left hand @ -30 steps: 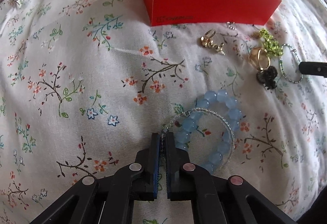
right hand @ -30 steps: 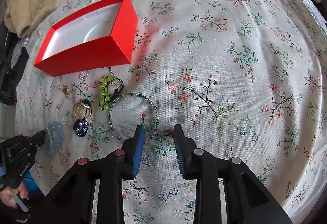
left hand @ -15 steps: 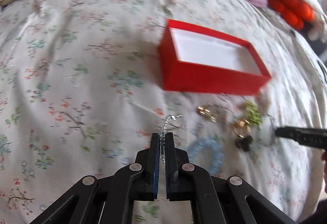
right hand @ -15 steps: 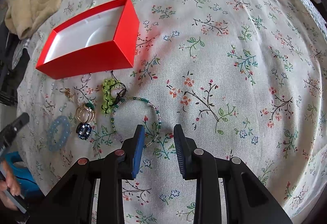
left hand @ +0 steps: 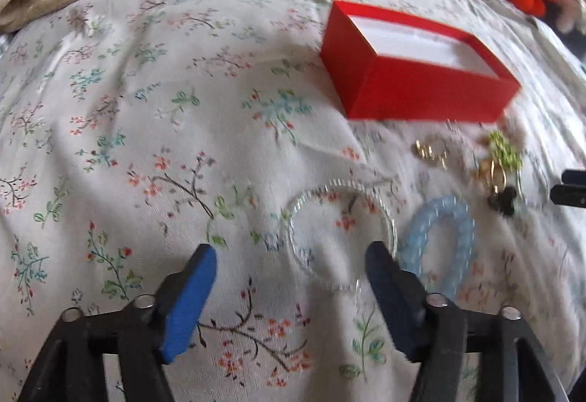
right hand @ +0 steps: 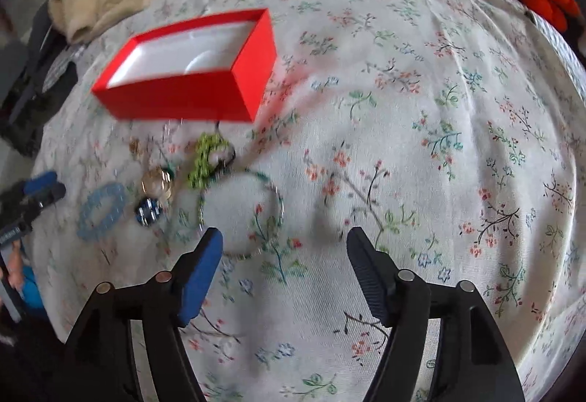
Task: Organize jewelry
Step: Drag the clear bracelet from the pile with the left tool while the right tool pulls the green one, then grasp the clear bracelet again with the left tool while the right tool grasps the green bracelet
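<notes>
Bracelets lie on the bed: my left claw (left hand: 289, 264), spread wide and empty, should close on the clear beaded bracelet (left hand: 340, 231) rim, then carry it to the red box (left hand: 414, 72); my right claw (right hand: 284, 248) gapes idle.

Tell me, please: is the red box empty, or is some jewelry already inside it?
Empty, as far as both views show: the red box shows only its white lining. The near inner corners are hidden.
</notes>
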{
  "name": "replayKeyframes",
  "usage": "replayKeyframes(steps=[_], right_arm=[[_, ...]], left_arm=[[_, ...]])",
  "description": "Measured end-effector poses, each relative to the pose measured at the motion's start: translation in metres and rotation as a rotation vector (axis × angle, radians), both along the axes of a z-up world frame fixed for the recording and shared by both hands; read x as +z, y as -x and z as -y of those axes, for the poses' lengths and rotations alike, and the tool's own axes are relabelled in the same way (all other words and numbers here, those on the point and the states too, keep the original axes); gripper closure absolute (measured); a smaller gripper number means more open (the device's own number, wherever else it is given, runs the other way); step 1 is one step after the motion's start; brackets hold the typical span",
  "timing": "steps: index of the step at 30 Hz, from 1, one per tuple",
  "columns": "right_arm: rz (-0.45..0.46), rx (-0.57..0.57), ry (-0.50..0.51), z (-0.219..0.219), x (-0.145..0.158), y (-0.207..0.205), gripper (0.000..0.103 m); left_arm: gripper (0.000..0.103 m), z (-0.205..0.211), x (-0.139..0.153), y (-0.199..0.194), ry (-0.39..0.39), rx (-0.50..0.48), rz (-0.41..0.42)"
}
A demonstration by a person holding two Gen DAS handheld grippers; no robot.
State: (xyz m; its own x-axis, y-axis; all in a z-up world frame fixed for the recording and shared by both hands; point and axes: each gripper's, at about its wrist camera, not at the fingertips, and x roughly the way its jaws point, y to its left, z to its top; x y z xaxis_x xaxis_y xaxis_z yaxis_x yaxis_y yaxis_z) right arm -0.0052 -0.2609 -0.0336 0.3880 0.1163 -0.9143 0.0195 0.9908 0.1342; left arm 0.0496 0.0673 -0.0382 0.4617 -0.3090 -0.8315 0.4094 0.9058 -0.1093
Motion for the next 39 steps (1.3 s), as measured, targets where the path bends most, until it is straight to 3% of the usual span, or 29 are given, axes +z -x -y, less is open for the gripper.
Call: replayKeyframes(steps=[11,17,24,39], right_arm=[[0.105,0.184,0.167,-0.033,-0.022,0.008,0.008],[0.133,0.169,0.169,-0.031,-0.025,-0.004,0.005],[0.137,0.165,0.183,-0.038,-0.023,-0.013,0.005],[0.145,0.229,0.182,-0.053,-0.017,-0.013,0.035]], left_arm=[[0.009,0.024,-0.02,0.013,-0.108,-0.12,0.087],[0.009,0.029,-0.019,0.007,-0.094,-0.13,0.106],[0.02,0.031,-0.015,0.004,-0.079,-0.138,0.109],[0.04,0.036,-0.012,0.009,-0.075,-0.161,0.115]])
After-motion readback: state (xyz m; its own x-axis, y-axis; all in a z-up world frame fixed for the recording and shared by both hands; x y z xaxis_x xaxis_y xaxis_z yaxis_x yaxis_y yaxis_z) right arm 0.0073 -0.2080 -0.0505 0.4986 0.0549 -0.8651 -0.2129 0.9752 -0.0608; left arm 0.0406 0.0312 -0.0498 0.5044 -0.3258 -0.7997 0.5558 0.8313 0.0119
